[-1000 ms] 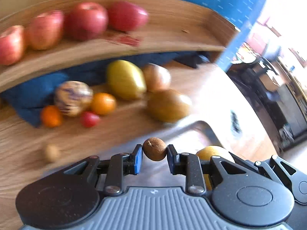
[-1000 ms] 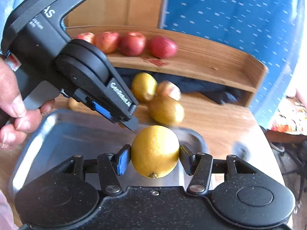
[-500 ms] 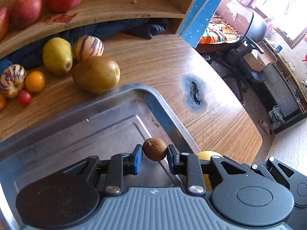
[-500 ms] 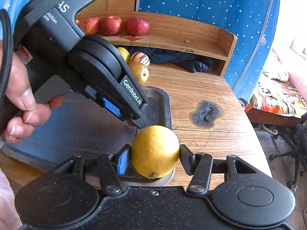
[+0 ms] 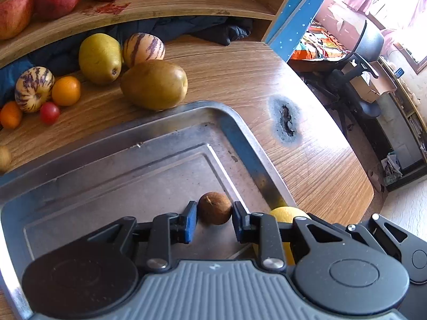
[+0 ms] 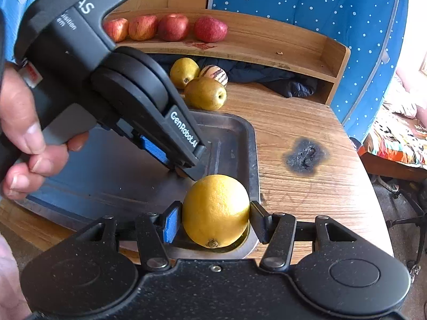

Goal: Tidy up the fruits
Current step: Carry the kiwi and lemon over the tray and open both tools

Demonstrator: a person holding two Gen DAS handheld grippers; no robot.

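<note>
Now, line by line:
Left gripper point(image 5: 214, 220): hovered low over the tray, fingers parted slightly, a thin gap showing on each side of the small brown fruit point(image 5: 214, 208), so released rather than clenched.
Small brown fruit: sat between the blue pads, on the tray floor near its right rim as far as could be told.
Right gripper point(image 6: 213, 225): clenched on the lemon point(image 6: 215, 210), both pads pressed against its sides.
Lemon: held at the near right corner of the tray, just above the rim; contact with the metal could not be told.
Hand point(image 6: 25, 138): wrapped round the left gripper's handle, at the left of the right wrist view.
Tray point(image 5: 240, 133): bare metal, lying on the wooden table point(image 5: 307, 165).
Burn mark point(image 5: 285, 121): dark patch on the table, right of the tray.
Pears point(image 5: 153, 84): one just beyond the tray's far rim, another behind it.
Striped fruits point(image 5: 142, 49): one beside the pears, one further left.
Small orange fruits point(image 5: 66, 90): near the left striped one, with a red one point(image 5: 49, 112) between.
Apples point(image 6: 210, 28): four in a row on the wooden shelf point(image 6: 280, 45).
Dark cloth point(image 6: 267, 77): bundled under the shelf.
</note>
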